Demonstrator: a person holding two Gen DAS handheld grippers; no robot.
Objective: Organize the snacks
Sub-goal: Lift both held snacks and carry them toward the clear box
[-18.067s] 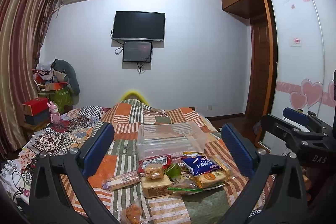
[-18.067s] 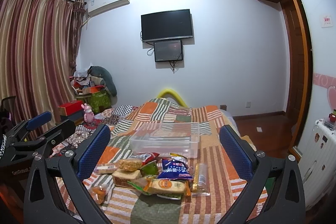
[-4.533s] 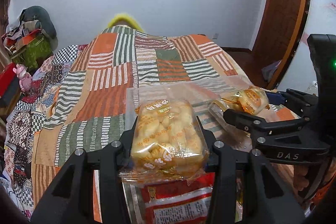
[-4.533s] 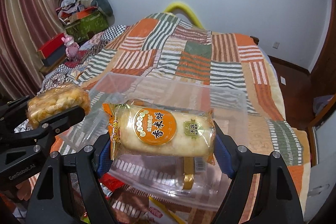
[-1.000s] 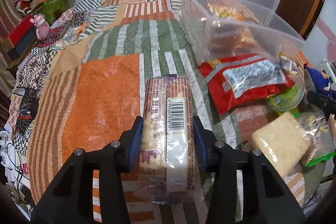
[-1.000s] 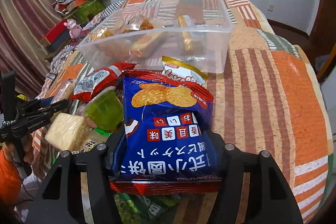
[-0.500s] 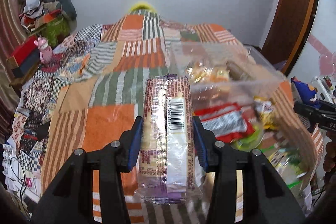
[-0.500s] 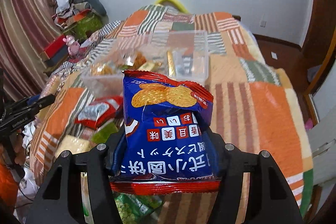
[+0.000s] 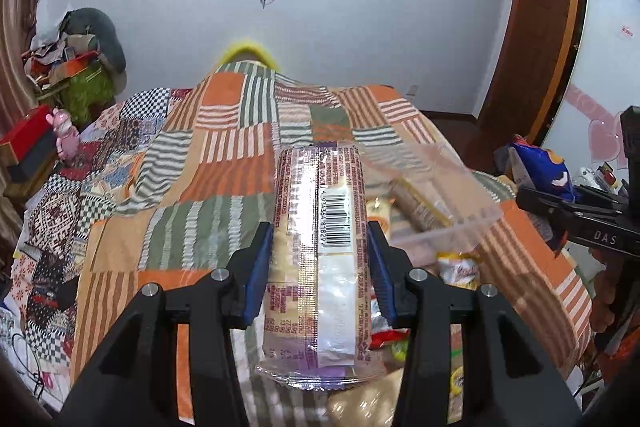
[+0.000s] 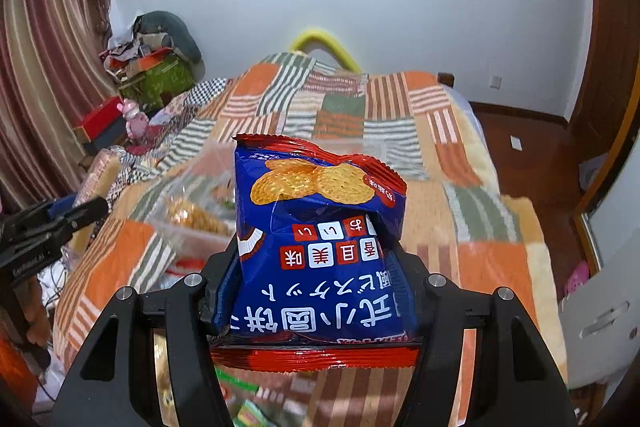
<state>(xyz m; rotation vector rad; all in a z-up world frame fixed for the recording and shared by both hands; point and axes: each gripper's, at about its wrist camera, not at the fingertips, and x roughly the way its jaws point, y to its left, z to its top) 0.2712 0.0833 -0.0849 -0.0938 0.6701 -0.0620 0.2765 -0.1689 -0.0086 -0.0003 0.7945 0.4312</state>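
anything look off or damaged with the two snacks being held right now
Nothing looks torn or spilled. The blue biscuit bag is creased where the right gripper pinches it and sits upside down to that camera. The wafer pack in the left gripper looks intact.

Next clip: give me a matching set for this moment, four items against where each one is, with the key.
Items
1. blue biscuit bag
2. barcoded cracker sleeve
3. clear plastic bin
4. pink toy figure

Places
A. on the patchwork bedspread, snacks inside it
B. clamped in the left gripper
C. on the clutter left of the bed
D. clamped in the right gripper

Pairs: 1-D, 2-B, 3-A, 4-C
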